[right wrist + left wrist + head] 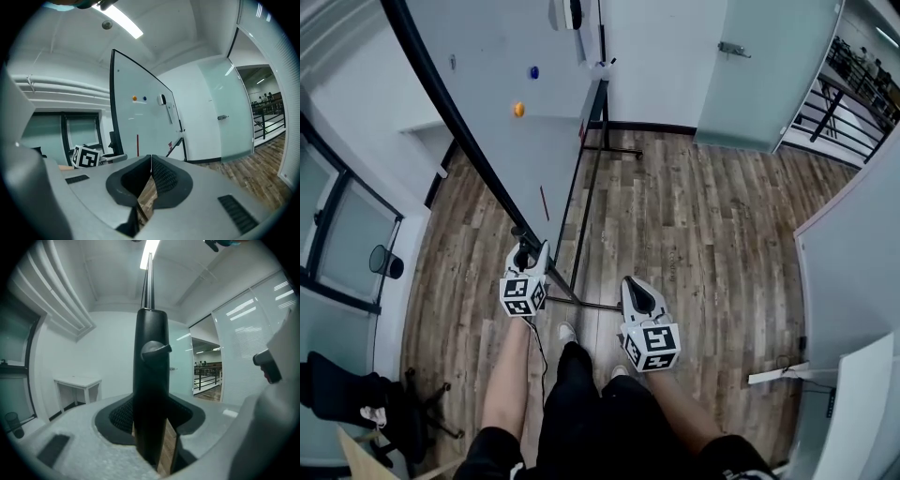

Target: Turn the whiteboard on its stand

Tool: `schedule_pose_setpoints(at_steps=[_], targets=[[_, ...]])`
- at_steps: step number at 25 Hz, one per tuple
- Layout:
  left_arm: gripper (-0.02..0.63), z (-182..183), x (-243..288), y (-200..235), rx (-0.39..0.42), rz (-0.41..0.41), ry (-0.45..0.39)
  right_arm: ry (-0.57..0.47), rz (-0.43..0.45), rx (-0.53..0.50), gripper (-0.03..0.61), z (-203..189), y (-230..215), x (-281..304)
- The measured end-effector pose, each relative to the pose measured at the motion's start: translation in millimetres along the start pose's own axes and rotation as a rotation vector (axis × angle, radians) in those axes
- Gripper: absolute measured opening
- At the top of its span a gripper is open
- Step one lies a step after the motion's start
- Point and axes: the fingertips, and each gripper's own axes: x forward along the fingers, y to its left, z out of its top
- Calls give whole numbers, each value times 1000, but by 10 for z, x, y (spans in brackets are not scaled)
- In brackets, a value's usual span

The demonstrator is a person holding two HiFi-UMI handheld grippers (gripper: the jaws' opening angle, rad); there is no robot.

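Observation:
The whiteboard [502,56] is tilted on its black wheeled stand [586,202], and its black frame runs diagonally down toward me. My left gripper [525,251] is at the frame's lower corner. In the left gripper view the black frame bar [151,357] stands upright between the pads of that gripper [152,401], which are closed on it. My right gripper [636,286] hangs free to the right of the stand, above the floor. Its pads meet with nothing between them [151,159]. From there the whiteboard [140,112] shows to the left.
An orange magnet [518,109], a blue magnet [533,72] and a red marker [544,202] sit on the board. A black office chair [356,403] stands at the lower left. A glass door [759,66] and a railing [853,94] lie beyond. A white panel [853,253] is at the right.

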Motion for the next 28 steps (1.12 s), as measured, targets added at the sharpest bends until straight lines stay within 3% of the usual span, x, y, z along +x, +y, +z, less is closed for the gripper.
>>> schedule_pose_setpoints(at_steps=[12,28], targets=[[192,-85,-651,-105,-15,-2,24,56,-9,-7,14,-162,619,-342],[192,-260,-1659,-271,7,-33,46,113,-148,14,14,-783,1584,-875]])
